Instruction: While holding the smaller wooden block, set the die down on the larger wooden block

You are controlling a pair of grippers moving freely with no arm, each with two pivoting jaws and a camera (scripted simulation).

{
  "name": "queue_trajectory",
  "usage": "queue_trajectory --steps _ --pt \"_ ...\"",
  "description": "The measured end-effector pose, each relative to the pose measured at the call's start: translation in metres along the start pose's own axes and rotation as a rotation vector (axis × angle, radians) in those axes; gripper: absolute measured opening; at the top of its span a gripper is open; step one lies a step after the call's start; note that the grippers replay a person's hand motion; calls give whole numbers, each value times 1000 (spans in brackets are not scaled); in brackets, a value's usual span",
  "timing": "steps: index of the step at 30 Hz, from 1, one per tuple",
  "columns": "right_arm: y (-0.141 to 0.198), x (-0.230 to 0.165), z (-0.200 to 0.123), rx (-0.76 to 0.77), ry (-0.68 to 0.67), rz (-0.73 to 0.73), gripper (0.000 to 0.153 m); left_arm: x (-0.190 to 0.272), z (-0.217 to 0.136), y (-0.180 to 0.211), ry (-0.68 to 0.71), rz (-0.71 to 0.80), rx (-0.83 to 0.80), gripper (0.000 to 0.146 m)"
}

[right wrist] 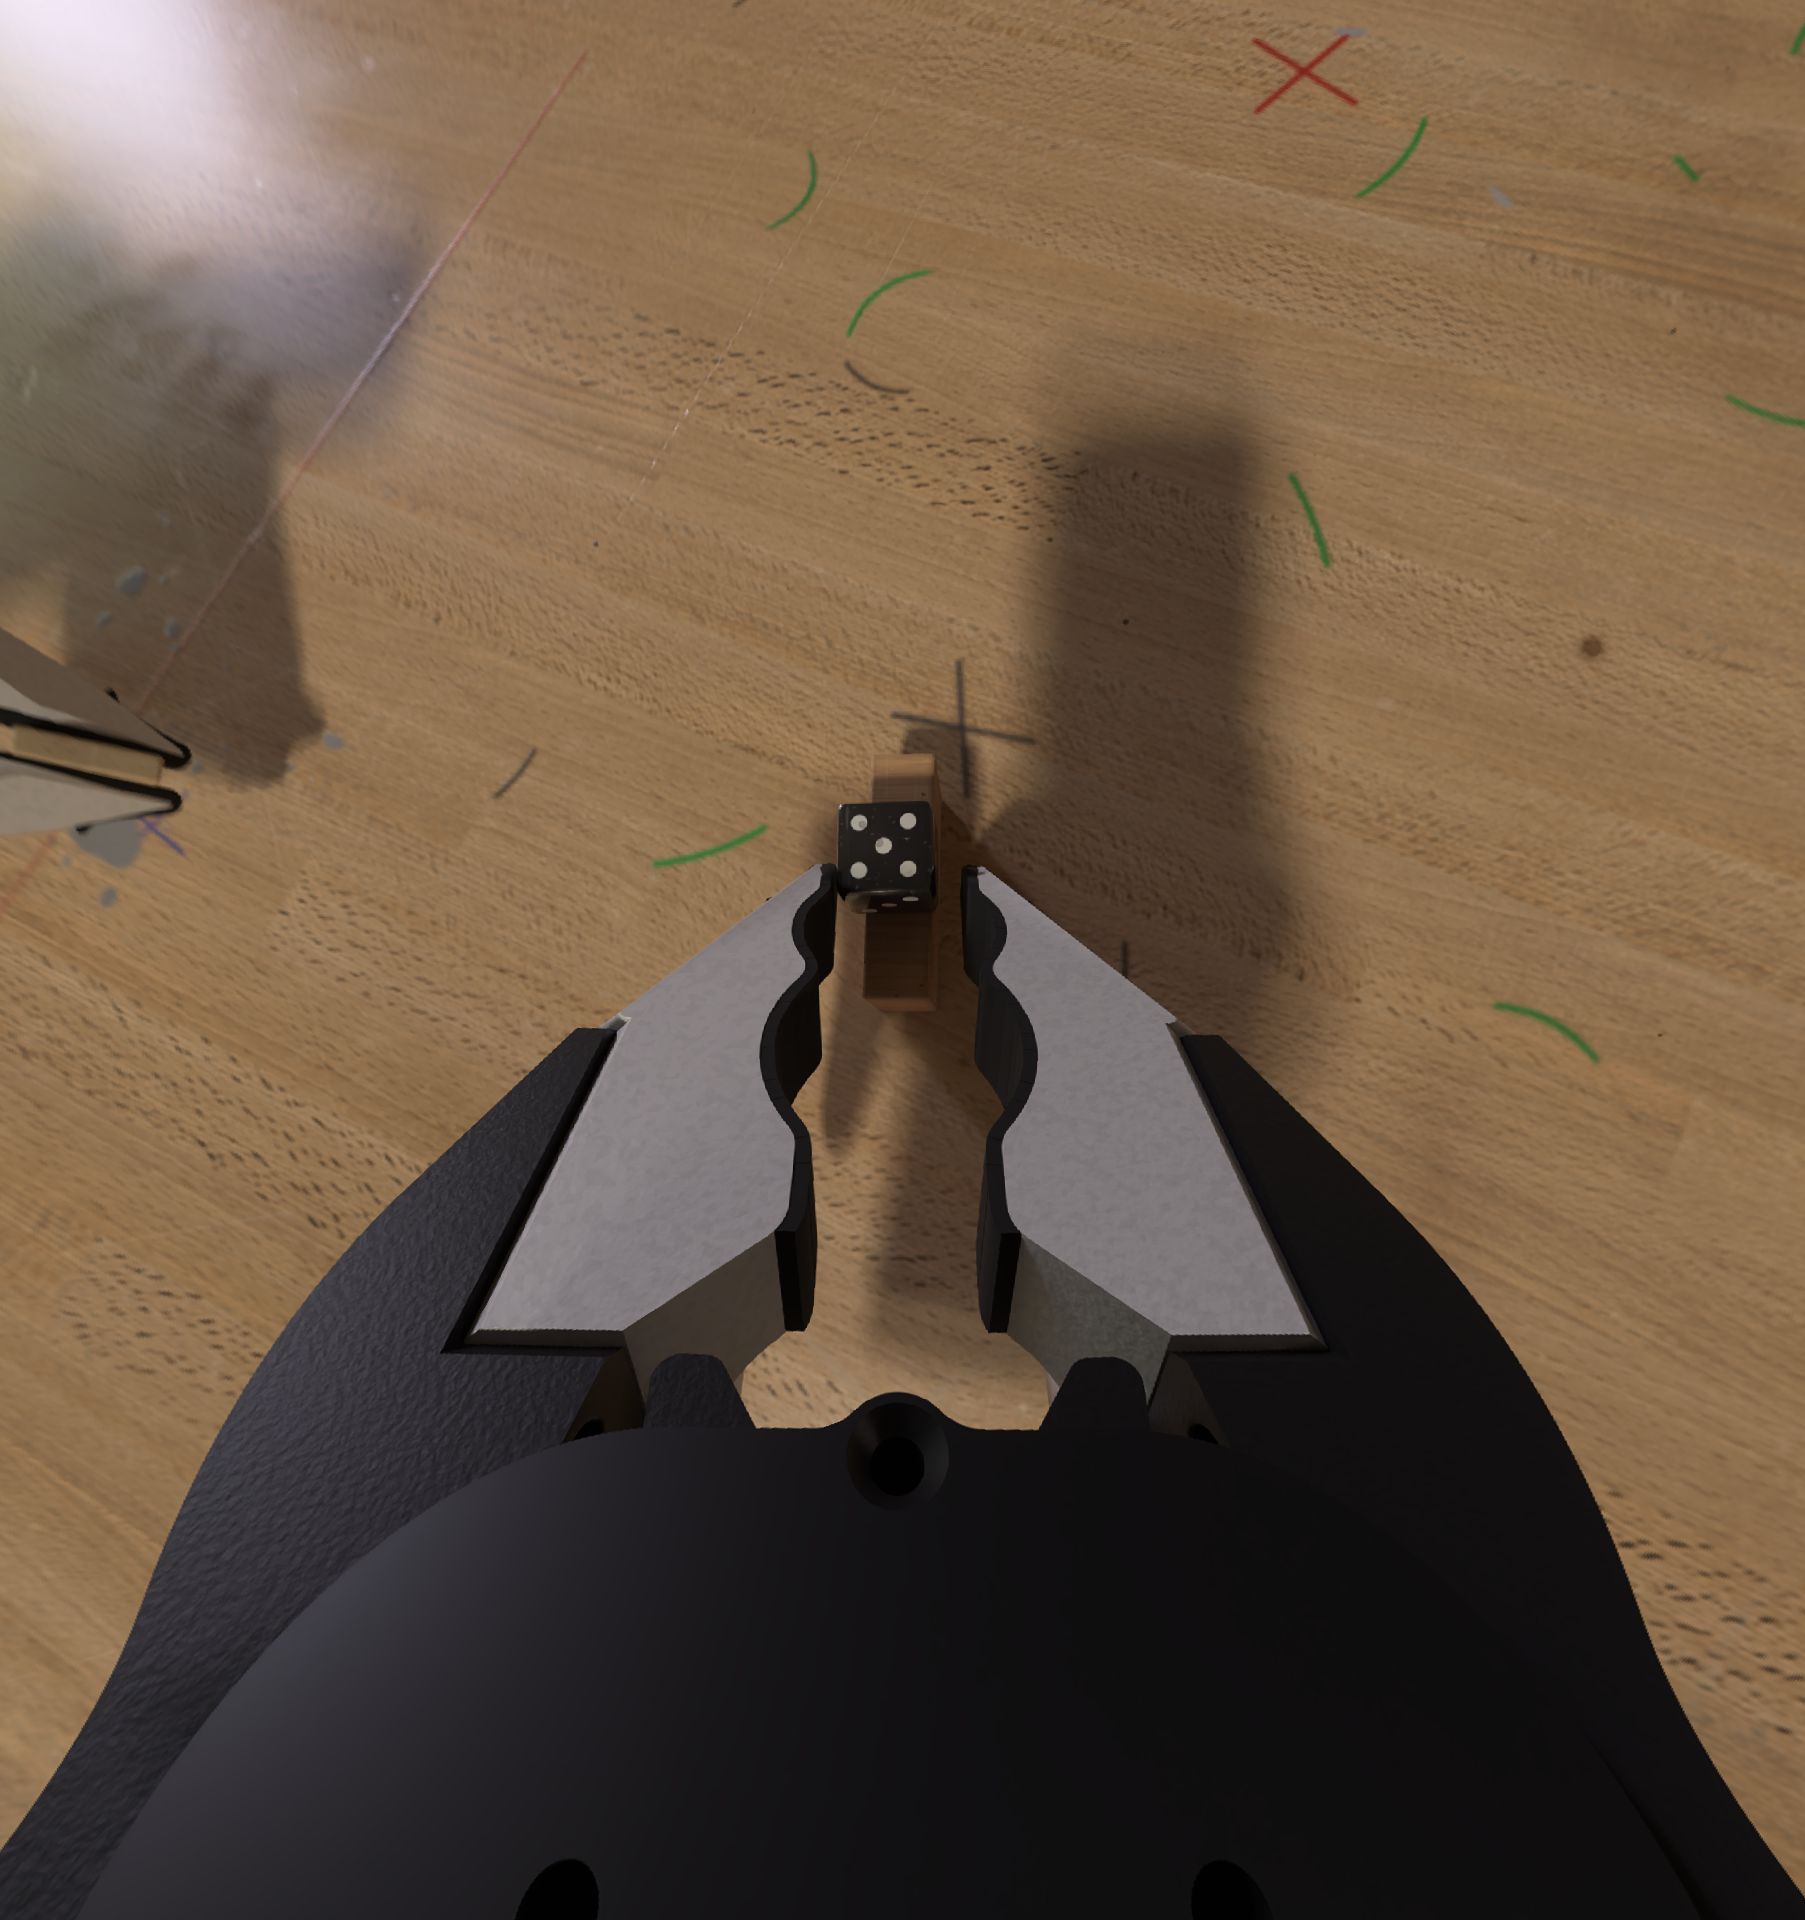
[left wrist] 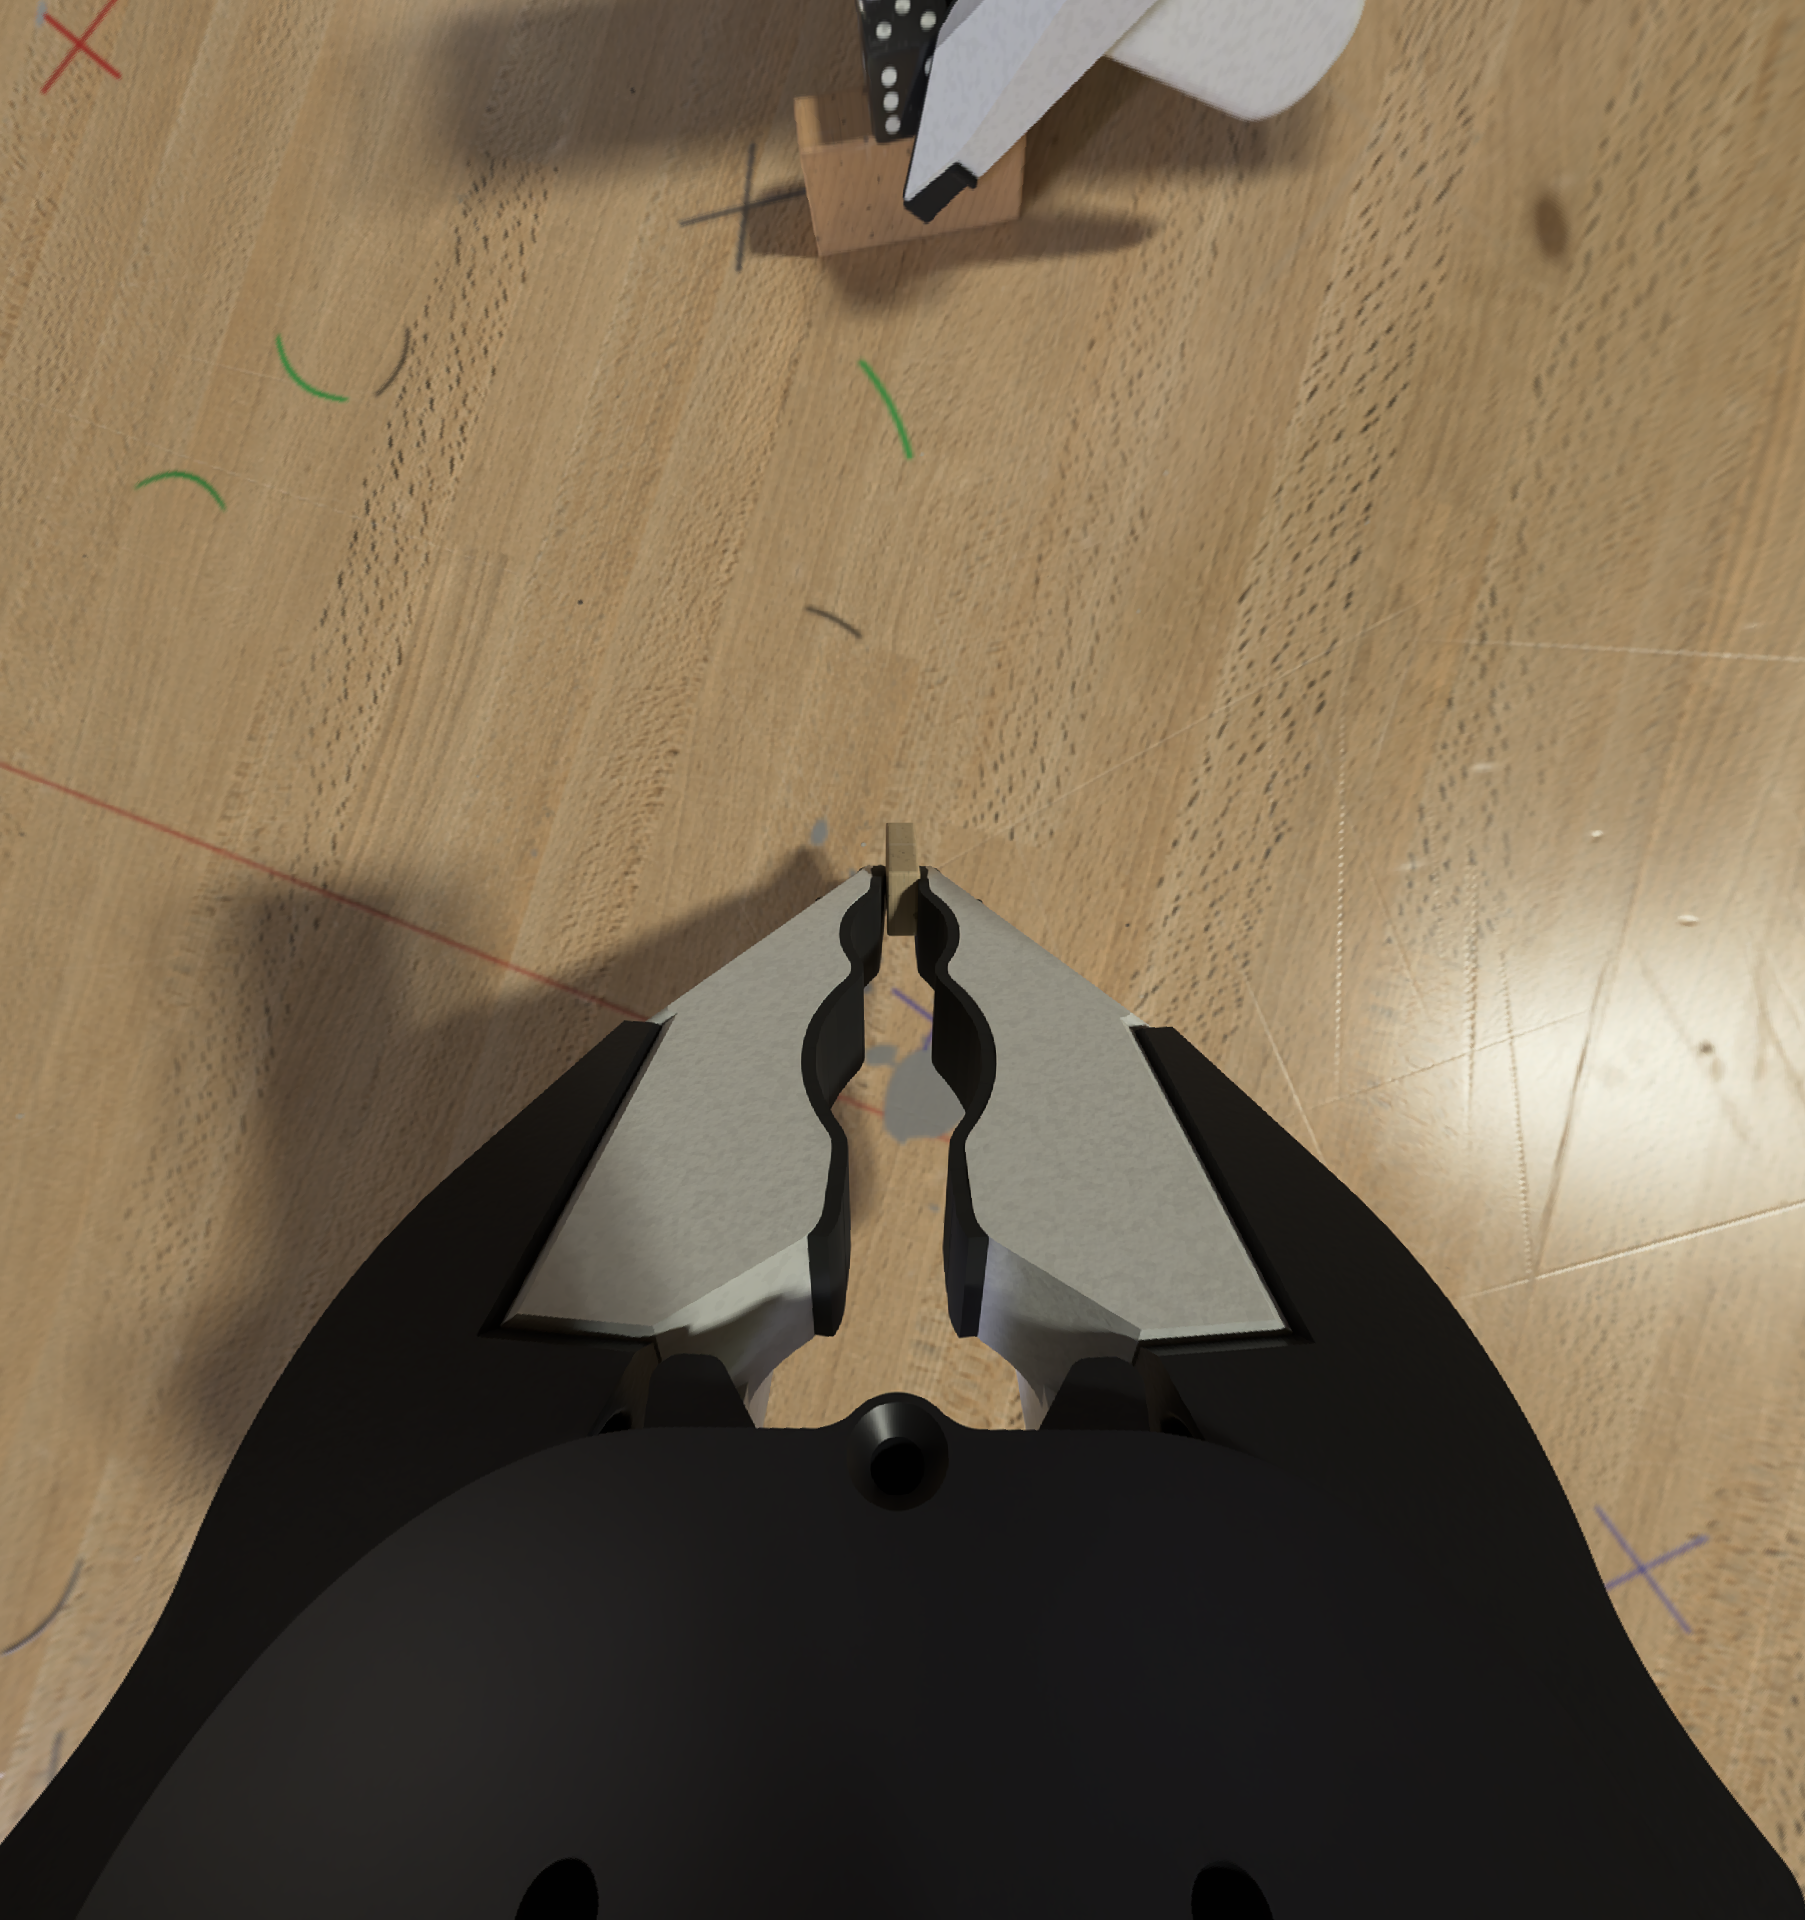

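Note:
My left gripper point(left wrist: 899, 883) is shut on the smaller wooden block point(left wrist: 899, 873), a thin pale piece that sticks out past the fingertips above the table. It also shows at the left edge of the right wrist view point(right wrist: 165, 774), still holding that block point(right wrist: 87, 750). The larger wooden block point(right wrist: 903, 966) stands on the table, narrow side up. The black die point(right wrist: 885, 857) with white pips rests on top of it. My right gripper point(right wrist: 898, 883) is open around the die; the left fingertip touches it and the right one stands apart. Block point(left wrist: 877, 203) and die point(left wrist: 890, 88) also show far off.
The wooden table point(left wrist: 1397, 520) carries drawn marks: a red cross point(right wrist: 1303, 73), a black cross point(right wrist: 960, 727) just behind the larger block, several green arcs point(right wrist: 711, 847) and a thin red line point(left wrist: 254, 873). Bright glare lies at the right wrist view's upper left.

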State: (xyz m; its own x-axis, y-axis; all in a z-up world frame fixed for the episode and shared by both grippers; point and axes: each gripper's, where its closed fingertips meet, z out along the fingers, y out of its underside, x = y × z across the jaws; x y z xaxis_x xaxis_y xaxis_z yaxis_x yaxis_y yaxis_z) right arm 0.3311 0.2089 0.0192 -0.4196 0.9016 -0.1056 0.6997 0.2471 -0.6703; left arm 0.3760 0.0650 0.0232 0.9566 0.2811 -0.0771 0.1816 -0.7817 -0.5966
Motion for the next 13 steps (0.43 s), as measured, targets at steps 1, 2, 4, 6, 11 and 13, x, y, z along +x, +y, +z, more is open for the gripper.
queue_trajectory --steps 1,2,4,6,11,13 --pt "1 0 0 -5 10 -22 25 -1 1 1 -13 13 -13 4" --pt "2 -1 1 -8 12 -40 25 -1 1 1 -18 21 -15 4" --pt "2 -2 0 -4 6 -56 26 -2 1 1 -25 38 -11 4" --pt "1 -4 -2 15 -16 -57 29 -2 0 3 -31 72 -11 4" --pt "-15 -15 -21 150 -109 -73 44 -1 0 3 -21 118 11 4" --pt "-23 -29 -33 199 -197 -108 46 0 -1 4 -1 107 14 4"
